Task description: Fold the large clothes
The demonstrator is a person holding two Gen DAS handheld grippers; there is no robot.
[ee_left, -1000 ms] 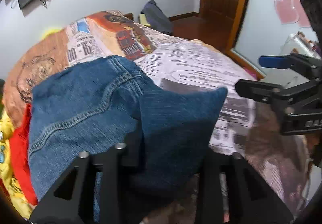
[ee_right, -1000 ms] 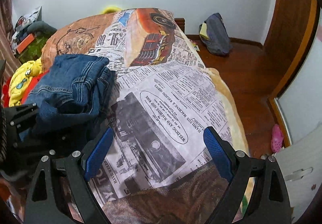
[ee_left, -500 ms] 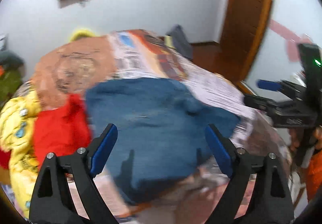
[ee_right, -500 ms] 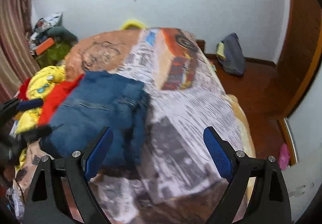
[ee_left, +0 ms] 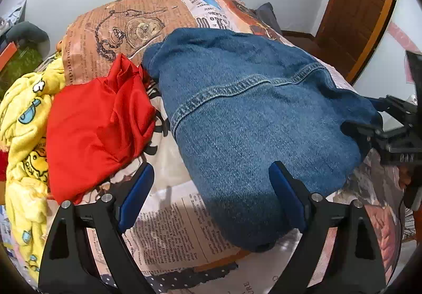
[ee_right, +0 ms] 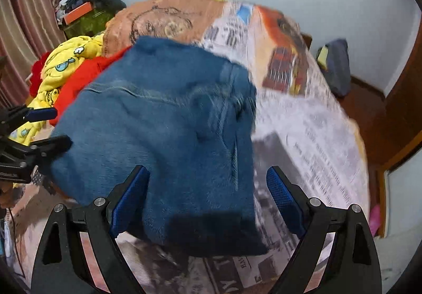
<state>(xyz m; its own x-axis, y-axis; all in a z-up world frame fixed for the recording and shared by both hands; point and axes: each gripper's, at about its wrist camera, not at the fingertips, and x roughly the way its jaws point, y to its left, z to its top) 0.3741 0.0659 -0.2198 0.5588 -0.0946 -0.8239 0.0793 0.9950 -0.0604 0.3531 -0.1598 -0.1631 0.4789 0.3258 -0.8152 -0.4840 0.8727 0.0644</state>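
Note:
Folded blue jeans (ee_left: 250, 119) lie in a thick bundle on the newspaper-print bedspread (ee_left: 168, 230); they also show in the right wrist view (ee_right: 168, 141). My left gripper (ee_left: 211, 196) is open and empty, its blue pads at the near left edge of the jeans. My right gripper (ee_right: 208, 199) is open and empty, straddling the near end of the bundle. The right gripper also shows at the jeans' right edge in the left wrist view (ee_left: 382, 122), and the left gripper at their left edge in the right wrist view (ee_right: 50, 127).
A red garment (ee_left: 97, 125) and a yellow cartoon-print garment (ee_left: 23, 125) lie piled left of the jeans. A dark bag (ee_right: 335, 67) sits on the wooden floor beyond the bed. A wooden door (ee_left: 358, 1) stands at the right.
My left gripper let go of the jeans and opened. Both grippers pulled back, and the folded bundle now rests on the bed.

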